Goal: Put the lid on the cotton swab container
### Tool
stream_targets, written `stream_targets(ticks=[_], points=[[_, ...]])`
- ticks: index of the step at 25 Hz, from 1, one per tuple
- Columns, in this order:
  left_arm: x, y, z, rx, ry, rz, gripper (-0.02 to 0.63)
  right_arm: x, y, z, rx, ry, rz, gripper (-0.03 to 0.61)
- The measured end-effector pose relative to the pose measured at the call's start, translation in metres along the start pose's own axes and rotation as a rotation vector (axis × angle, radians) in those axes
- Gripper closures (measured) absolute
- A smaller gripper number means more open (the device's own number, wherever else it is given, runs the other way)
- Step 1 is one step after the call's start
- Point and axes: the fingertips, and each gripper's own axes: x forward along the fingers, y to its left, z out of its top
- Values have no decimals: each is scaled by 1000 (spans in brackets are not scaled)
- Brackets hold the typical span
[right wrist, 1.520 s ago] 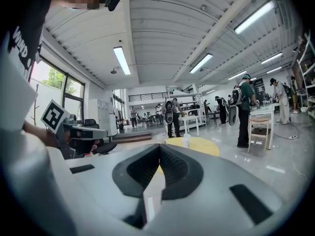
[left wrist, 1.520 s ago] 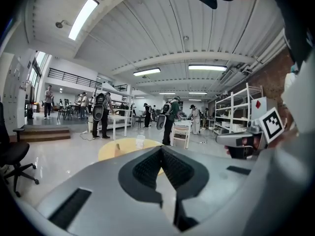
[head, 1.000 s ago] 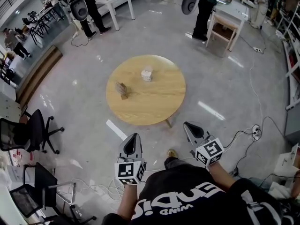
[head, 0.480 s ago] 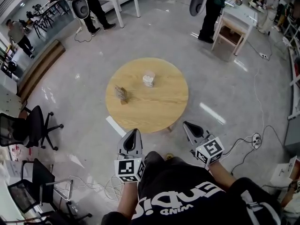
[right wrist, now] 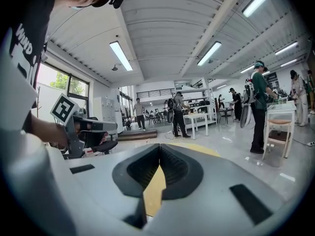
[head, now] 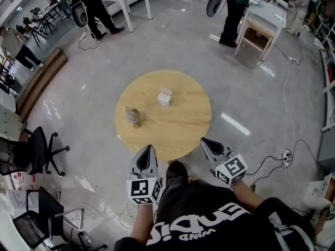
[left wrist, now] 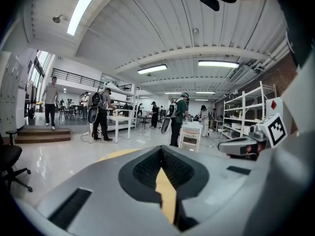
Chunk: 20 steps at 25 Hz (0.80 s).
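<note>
I count 1 round light wooden table [head: 180, 124] on the grey floor, with 2 small things on top. 1 is a pale whitish box-like cotton swab container [head: 165, 96] near the middle. The other is a brown upright piece [head: 133, 117] toward the table's left edge, well apart from the container; whether it is the lid I cannot tell. The person holds 2 grey tongs with their tips at the table's near rim. The left gripper [head: 148, 149] [left wrist: 160, 154] has its jaws pressed together on nothing, and the right gripper [head: 204, 140] [right wrist: 158, 151] is likewise closed and empty. 2 black swivel chairs [head: 29, 153] stand off to the left.
</note>
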Motion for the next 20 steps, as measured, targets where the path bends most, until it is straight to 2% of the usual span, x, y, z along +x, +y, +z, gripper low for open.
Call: stream_targets(ticks=[8,14,20], points=[[61,35,18,9,-3,-35,604,60,-21,24,-18,-5,19,577],[97,67,30,-6,-9,-61,604,109,-35,47,-23,-14,-1,577],[128,81,48,-10,-17,-105,604,141,-48,67,-20,-34,-30,577]])
